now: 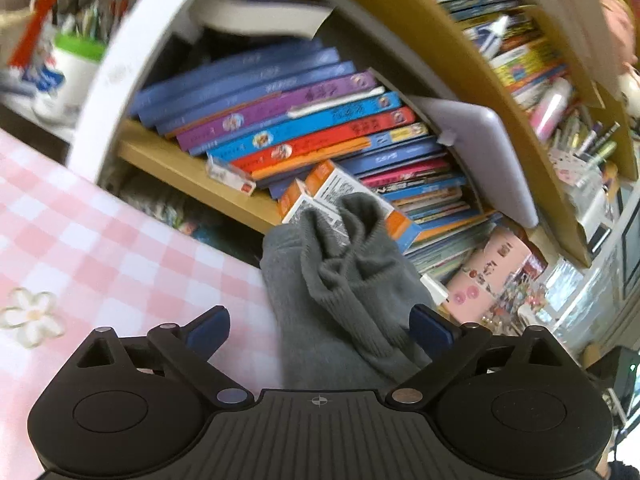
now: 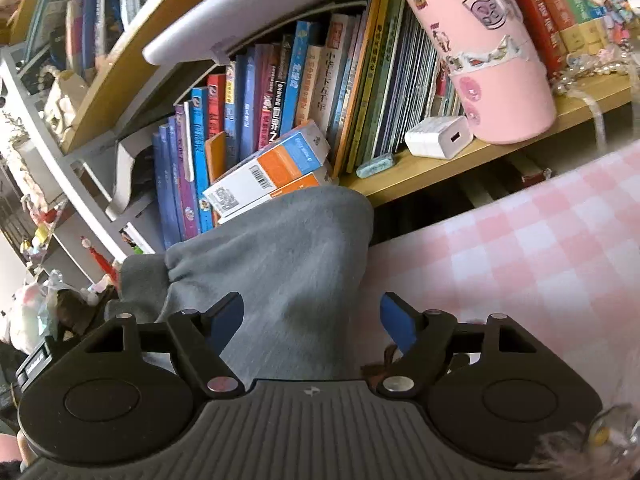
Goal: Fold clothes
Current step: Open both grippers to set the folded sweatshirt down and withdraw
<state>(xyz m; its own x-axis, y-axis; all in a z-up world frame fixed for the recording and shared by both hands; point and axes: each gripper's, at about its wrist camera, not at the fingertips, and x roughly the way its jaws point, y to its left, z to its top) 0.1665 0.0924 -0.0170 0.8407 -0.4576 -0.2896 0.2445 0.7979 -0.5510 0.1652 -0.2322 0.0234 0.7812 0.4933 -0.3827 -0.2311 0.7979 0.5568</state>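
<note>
Both tools are released: the left tool and the right tool stand wide, with the grey garment between their fingers, bunched at the counter's far edge. I think the garment may slip behind the pink-checked counter, or catch the orange box on the crowded bookshelf.

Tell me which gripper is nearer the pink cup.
Hard to call, probably right. The right gripper has the pink cup up-right on the shelf; from the left gripper it sits right.
</note>
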